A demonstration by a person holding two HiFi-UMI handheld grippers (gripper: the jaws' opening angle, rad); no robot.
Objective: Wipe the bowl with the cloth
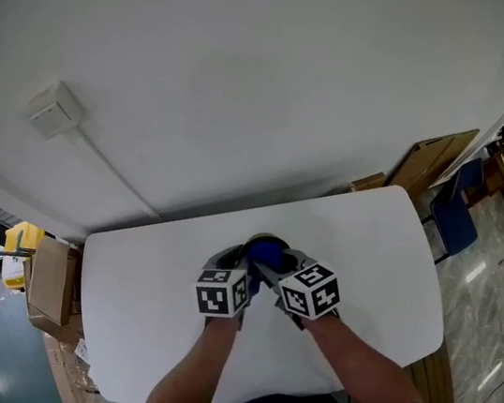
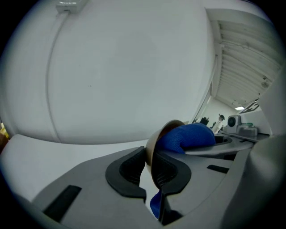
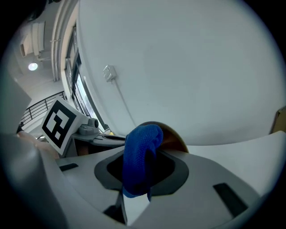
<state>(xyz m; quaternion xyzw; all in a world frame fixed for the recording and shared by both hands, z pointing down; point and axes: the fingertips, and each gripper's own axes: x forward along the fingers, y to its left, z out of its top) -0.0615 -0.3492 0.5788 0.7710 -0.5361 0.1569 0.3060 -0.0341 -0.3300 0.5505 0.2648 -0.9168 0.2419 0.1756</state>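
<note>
1. The left claw (image 2: 149, 176), nearly closed, pinches the rim of the brown bowl (image 2: 157, 133), which is over the middle of the white counter (image 1: 384, 264), at 12 o'clock from both claws.
2. The right claw (image 3: 140, 174) is clamped on the blue cloth (image 3: 140, 145), whose bunched end pushes into the bowl.
3. To wipe well, I'd keep the rim pinned firmly and sweep the cloth around the inner wall with even pressure.
4. No brand or lettering can be read, only square patterns on the marker cubes (image 1: 312, 291).

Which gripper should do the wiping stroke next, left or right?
Right: the right gripper is shut on the blue woven cloth, inside the brown round bowl; the left gripper clamps the bowl's rim.
</note>
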